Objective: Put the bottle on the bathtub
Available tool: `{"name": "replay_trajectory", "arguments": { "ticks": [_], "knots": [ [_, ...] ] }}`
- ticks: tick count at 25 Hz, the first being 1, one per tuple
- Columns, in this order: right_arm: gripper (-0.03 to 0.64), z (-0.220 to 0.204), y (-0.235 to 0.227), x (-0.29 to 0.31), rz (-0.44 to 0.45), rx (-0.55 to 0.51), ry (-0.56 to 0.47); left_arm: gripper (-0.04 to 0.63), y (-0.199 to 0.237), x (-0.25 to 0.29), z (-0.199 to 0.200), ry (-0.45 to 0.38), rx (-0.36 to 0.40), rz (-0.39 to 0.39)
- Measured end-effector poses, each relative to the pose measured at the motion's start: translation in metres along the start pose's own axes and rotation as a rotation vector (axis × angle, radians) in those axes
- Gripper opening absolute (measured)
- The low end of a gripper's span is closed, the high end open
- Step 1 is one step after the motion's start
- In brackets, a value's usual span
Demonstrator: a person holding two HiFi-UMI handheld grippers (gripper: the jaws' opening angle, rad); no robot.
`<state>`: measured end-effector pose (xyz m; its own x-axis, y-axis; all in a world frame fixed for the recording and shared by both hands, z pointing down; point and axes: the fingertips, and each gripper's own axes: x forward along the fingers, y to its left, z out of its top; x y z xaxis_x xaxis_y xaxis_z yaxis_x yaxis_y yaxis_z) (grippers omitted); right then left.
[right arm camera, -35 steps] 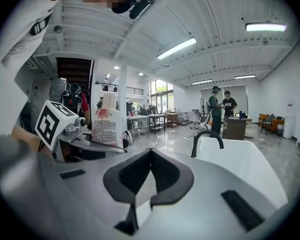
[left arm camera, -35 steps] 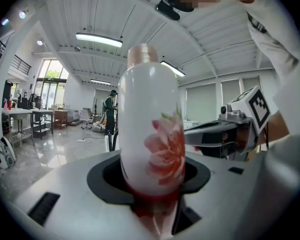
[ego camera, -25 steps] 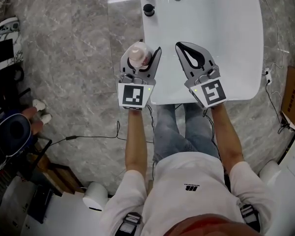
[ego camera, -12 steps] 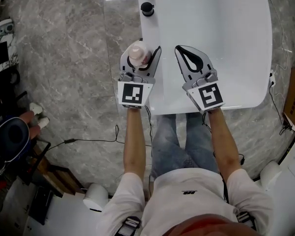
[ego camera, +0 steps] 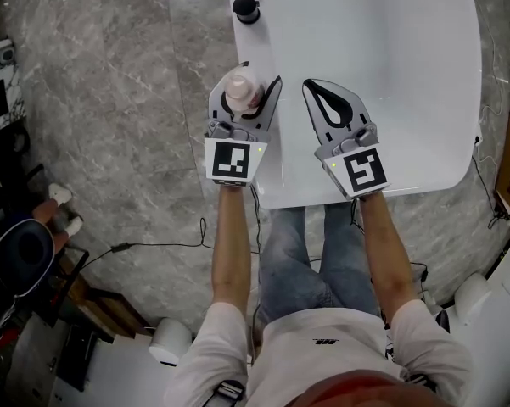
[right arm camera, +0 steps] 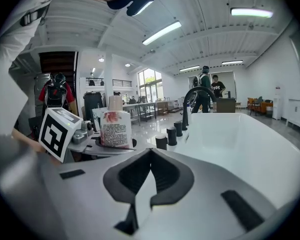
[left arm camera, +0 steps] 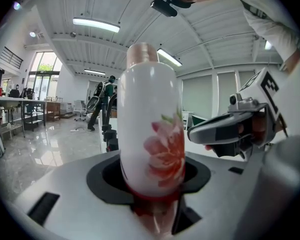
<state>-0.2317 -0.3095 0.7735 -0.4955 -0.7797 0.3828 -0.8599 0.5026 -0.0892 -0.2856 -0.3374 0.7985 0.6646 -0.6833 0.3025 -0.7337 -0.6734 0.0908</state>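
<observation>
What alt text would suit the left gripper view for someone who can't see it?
A white bottle with a pink flower print stands upright, clamped between the jaws of the left hand-held gripper. The right hand-held gripper hovers at its right, under long ceiling lights.

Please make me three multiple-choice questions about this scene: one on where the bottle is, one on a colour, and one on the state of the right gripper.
1. Where is the bottle?
A. On the floor.
B. Held by the left gripper.
C. Lying inside the tub.

2. What colour is the flower printed on it?
A. Blue.
B. Yellow.
C. Pink-red.

3. How is the right gripper?
A. Shut, holding nothing.
B. Wide open.
C. Shut on a cup.

Answers:
1 B: the left gripper view shows its base clamped between the jaws.
2 C: the print is pink-red on the white body.
3 A: its jaw tips meet with nothing between them.
</observation>
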Motion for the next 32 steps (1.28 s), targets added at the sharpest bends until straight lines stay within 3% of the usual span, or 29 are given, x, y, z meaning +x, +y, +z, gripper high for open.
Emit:
{"name": "replay_trajectory", "arguments": {
  "ticks": [10, 14, 21, 26, 32],
  "knots": [
    [-0.006, -0.017, -0.006, 0.002, -0.007, -0.006, 0.022, 0.222, 0.0, 0.009, -0.023, 0.015, 0.02, 0.0],
    [-0.005, -0.015, -0.001, -0.013, -0.011, -0.007, 0.022, 0.224, -0.013, 0.0, -0.018, 0.015, 0.045, -0.01],
    [-0.005, -0.009, 0.004, -0.016, -0.006, -0.014, 0.025, 0.236, -0.015, -0.005, -0.011, 0.003, 0.019, -0.003],
    [-0.005, -0.019, -0.001, -0.006, -0.004, -0.013, 0.026, 0.279, -0.011, 0.004, -0.024, 0.014, 0.023, -0.01],
    [-0.005, -0.006, 0.008, -0.028, 0.001, -0.026, 0.023, 0.302, -0.018, -0.022, -0.009, 0.025, 0.012, 0.008]
  ]
}}
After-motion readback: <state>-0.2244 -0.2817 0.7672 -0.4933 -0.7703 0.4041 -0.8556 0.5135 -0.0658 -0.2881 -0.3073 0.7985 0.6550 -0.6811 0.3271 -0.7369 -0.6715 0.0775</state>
